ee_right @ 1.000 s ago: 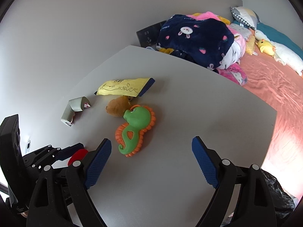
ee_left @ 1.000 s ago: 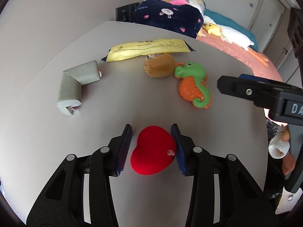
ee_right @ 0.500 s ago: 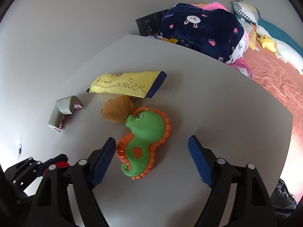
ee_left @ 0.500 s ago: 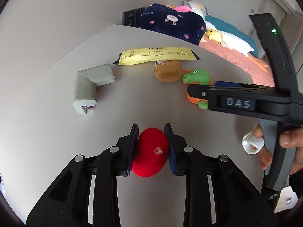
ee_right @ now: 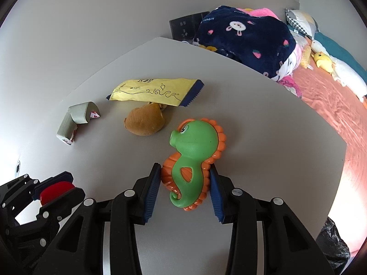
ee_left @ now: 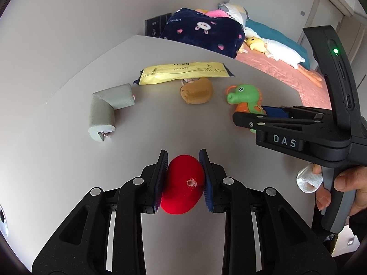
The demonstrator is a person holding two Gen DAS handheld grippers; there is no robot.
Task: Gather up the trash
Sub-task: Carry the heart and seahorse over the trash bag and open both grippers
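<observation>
Red heart [ee_left: 182, 184] clamped in left tool [ee_left: 183, 178]; seahorse toy [ee_right: 195, 158] between right tool [ee_right: 184, 190] pads (closing, touching).

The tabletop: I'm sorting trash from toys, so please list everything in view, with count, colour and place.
Heart-shaped item: one, red, near table edge, clamped in left jaws.
Seahorse toy: one, green and orange, table centre-right, its tail between the right jaws, which have just been closing.
Plush lump: one, brown, mid-table, beside the seahorse's head.
Wrapper: one, yellow with blue ends, behind the plush.
Foam corner piece: one, grey-green, bent, table left.
Table: one, grey.
Blanket: one, navy with rabbit print, on the bed beyond the table.
Wall sockets: black, behind table.
Left gripper: black, blue pads.
Right gripper: black, blue pads.
Hand: holding right gripper's handle, plus white tissue.
</observation>
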